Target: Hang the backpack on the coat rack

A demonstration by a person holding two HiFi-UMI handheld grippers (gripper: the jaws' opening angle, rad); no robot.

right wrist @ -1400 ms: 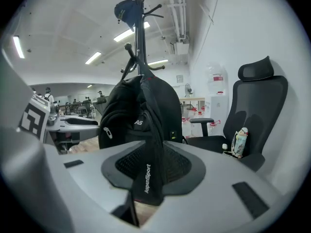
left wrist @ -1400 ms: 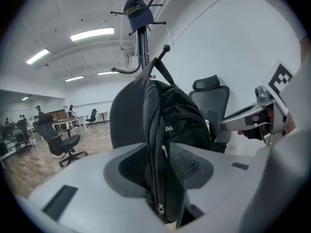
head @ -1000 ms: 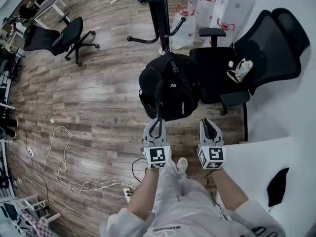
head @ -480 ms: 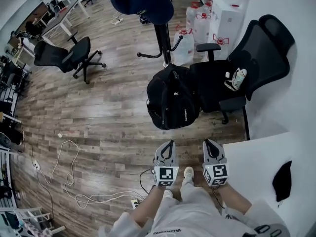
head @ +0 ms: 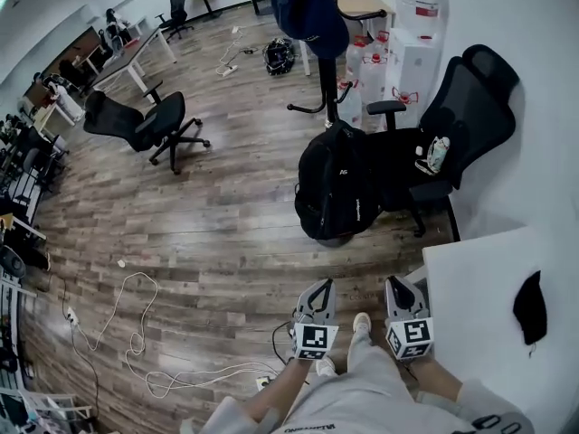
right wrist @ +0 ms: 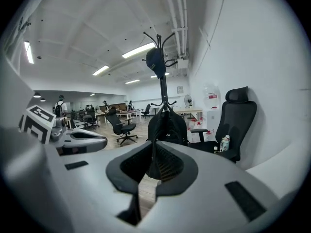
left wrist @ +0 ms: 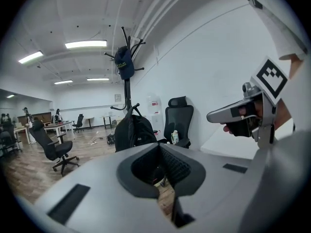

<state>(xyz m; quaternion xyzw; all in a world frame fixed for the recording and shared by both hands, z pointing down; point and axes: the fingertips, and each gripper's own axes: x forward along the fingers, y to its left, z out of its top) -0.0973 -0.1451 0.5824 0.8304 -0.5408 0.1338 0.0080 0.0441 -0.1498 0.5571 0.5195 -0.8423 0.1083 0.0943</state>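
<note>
Black backpack (head: pixel 339 183), bulky and rounded, small white mark on the front. Upright on the wood floor (head: pixel 226 215), top handle uppermost, back leaned against the front of a black office chair (head: pixel 470 107). Not hung yet. Black coat rack (head: pixel 327 70) close behind it: slim upright pole, curved arms partway up, upturned hooks at the top. Dark blue item (head: pixel 308 7) draped over the top hooks. Foot of the rack hidden behind the backpack; touching or not, cannot tell.
</note>
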